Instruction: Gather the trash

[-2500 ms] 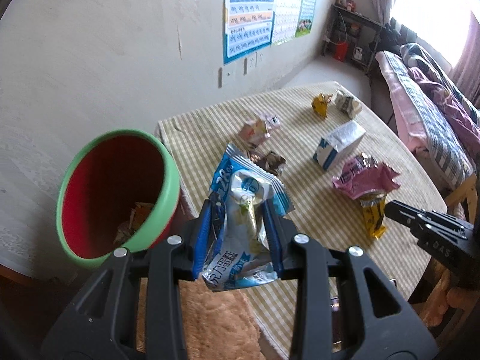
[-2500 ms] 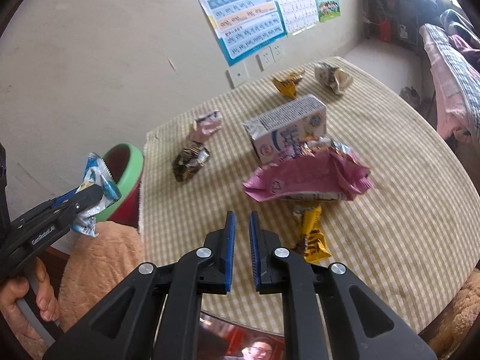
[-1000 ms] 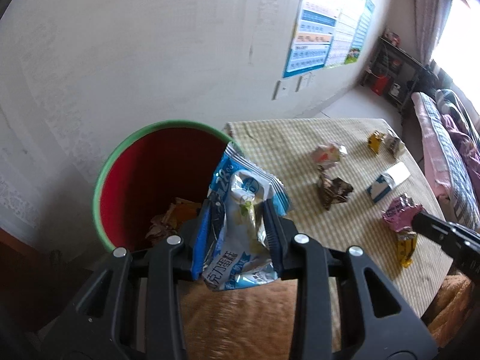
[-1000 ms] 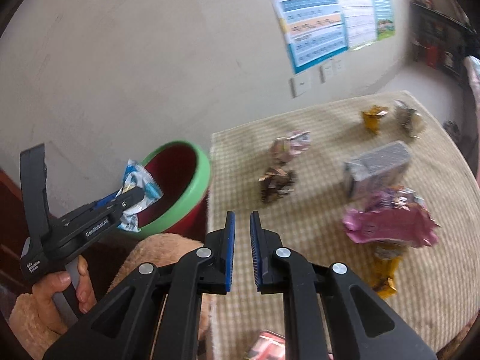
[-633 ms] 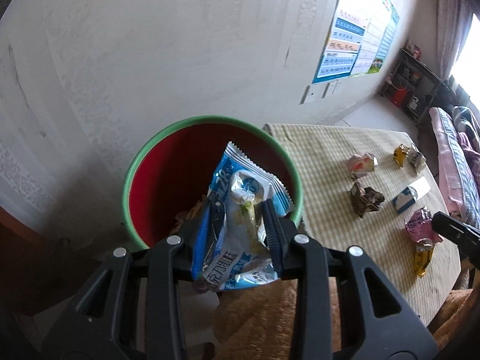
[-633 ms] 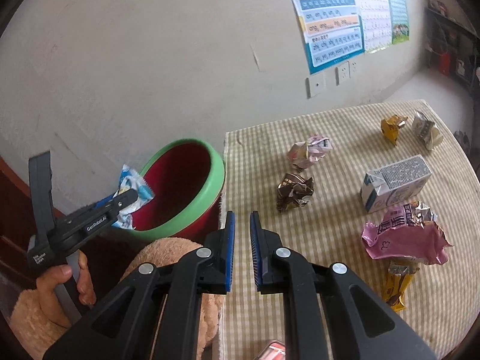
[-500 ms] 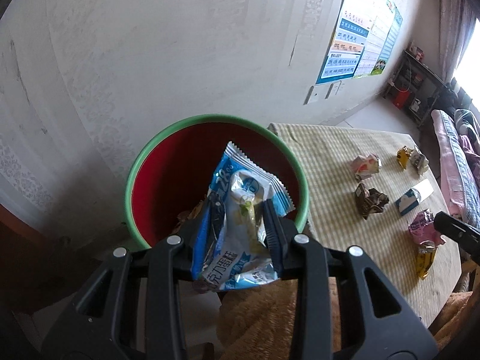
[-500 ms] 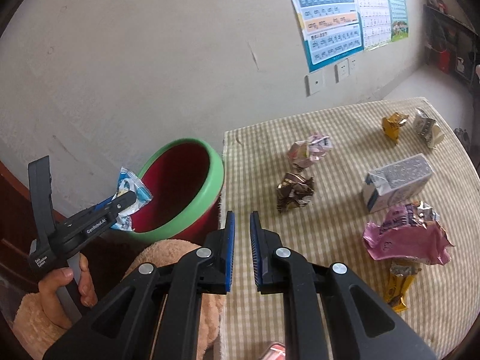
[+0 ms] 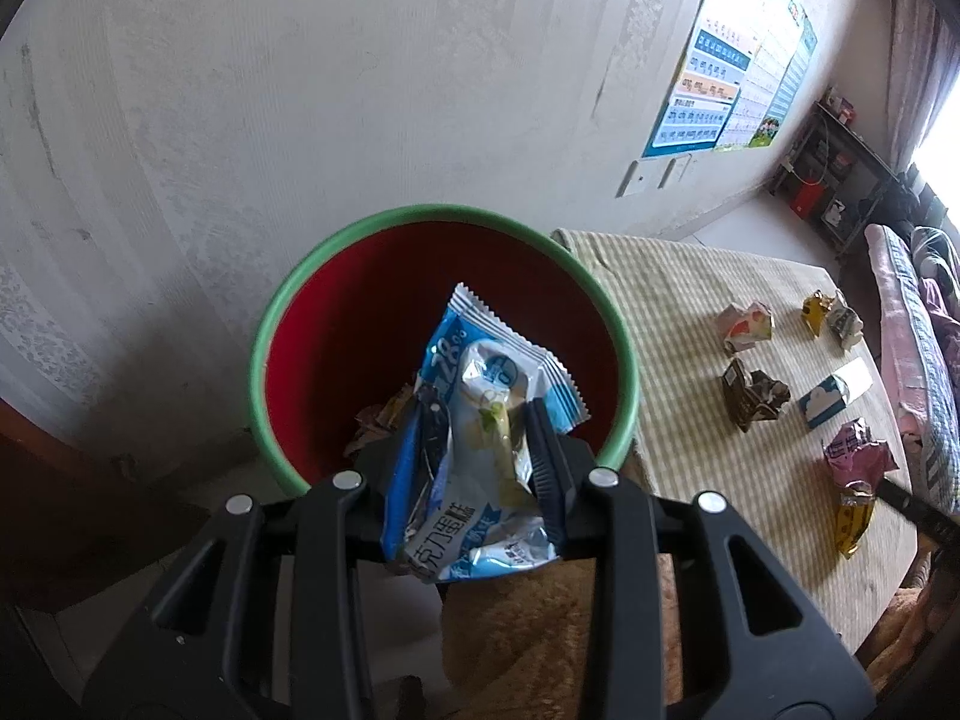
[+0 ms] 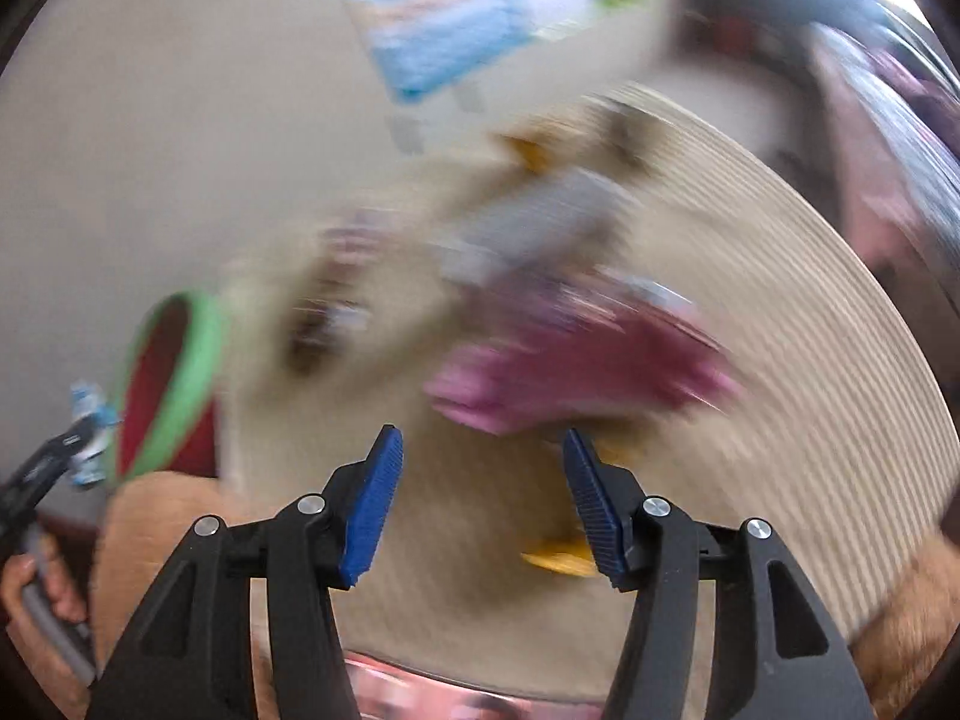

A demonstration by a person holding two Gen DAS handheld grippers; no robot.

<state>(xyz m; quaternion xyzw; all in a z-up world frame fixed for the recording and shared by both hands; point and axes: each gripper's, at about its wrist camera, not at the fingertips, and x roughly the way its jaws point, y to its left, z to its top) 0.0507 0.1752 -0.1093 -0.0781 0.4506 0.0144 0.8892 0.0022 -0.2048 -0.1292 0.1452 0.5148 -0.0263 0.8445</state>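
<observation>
My left gripper [image 9: 480, 432] is shut on a blue and white snack wrapper [image 9: 480, 420] and holds it over the near rim of a red bin with a green rim [image 9: 336, 252]. Crumpled wrappers lie at the bin's bottom. My right gripper [image 10: 480, 468] is open and empty above the checked table [image 10: 810, 360], just short of a pink wrapper [image 10: 576, 372]. The right wrist view is badly blurred. The left gripper [image 10: 66, 444] with its wrapper shows at that view's left edge beside the bin [image 10: 180, 372].
On the table lie a pink wrapper [image 9: 858, 456], a yellow wrapper [image 9: 855, 525], a blue and white carton [image 9: 834, 393], a dark crumpled wrapper [image 9: 753, 396] and smaller scraps [image 9: 747, 327] farther back. A wall stands behind the bin. A bed lies at the far right.
My left gripper has stayed over the bin with the wrapper. My right gripper has opened and swung fast toward the pink wrapper on the table.
</observation>
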